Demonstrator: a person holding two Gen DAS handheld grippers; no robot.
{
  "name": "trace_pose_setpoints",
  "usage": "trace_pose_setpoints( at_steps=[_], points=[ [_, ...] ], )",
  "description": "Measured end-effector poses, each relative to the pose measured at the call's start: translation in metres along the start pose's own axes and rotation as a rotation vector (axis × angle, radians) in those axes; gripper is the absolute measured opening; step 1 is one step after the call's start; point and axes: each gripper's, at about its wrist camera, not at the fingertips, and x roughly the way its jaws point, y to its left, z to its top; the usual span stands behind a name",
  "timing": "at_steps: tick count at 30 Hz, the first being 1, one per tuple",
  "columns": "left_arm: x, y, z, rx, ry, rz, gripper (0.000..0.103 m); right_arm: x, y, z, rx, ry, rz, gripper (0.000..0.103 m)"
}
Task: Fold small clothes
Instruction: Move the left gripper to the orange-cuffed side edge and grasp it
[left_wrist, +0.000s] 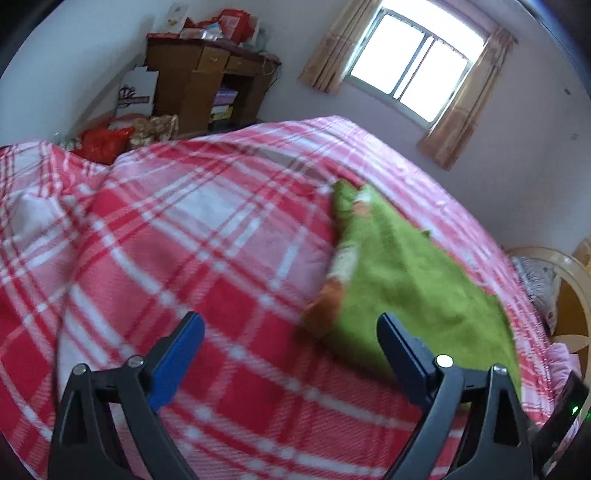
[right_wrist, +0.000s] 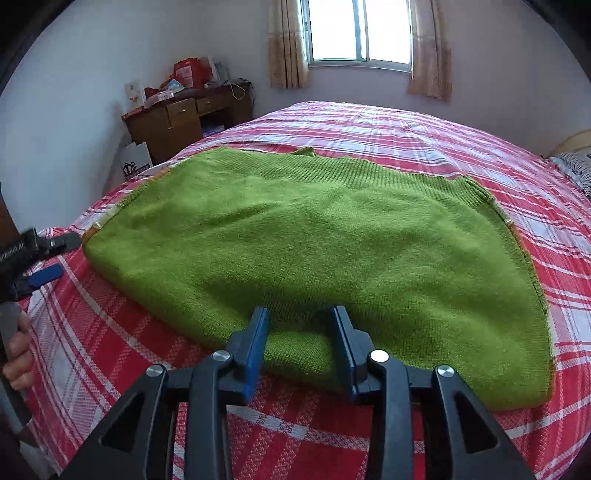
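Observation:
A green knitted sweater (right_wrist: 314, 236) with orange and cream trim lies spread flat on the red plaid bed cover (right_wrist: 110, 350). In the left wrist view the sweater (left_wrist: 406, 280) lies to the right. My left gripper (left_wrist: 290, 328) is wide open and empty above the bed cover, just left of the sweater's edge; it also shows at the left of the right wrist view (right_wrist: 55, 258). My right gripper (right_wrist: 301, 325) is part open, its blue fingers straddling the sweater's near hem without pinching it.
A wooden desk (right_wrist: 184, 118) with boxes and bags stands against the far wall left of the window (right_wrist: 360, 29). A white paper bag (right_wrist: 135, 160) leans by the desk. A pillow (right_wrist: 576, 166) and headboard lie at the right.

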Motion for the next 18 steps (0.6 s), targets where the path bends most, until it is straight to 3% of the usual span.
trace_pose_setpoints(
  at_steps=[4,7,10,12,14,18],
  points=[
    [0.021,-0.026,0.018,0.056,-0.022,-0.02,0.097,0.0,0.003,-0.001,-0.01,-0.007,-0.008,0.039],
    [0.057,-0.03,0.025,0.009,0.09,-0.072,0.097,-0.004,0.005,-0.004,0.003,-0.014,0.014,0.042],
    [0.059,-0.035,0.021,-0.014,0.049,-0.051,0.098,-0.004,0.004,-0.006,0.009,-0.02,0.045,0.049],
    [0.057,-0.041,0.016,0.003,0.041,-0.049,0.092,-0.004,0.005,-0.006,0.008,-0.023,0.056,0.051],
    [0.055,-0.046,0.011,0.014,0.041,-0.06,0.076,-0.005,0.006,-0.006,0.005,-0.026,0.052,0.052],
    [0.055,-0.053,0.006,0.024,0.036,-0.047,0.065,-0.004,0.008,-0.007,0.002,-0.03,0.049,0.052]
  ],
)
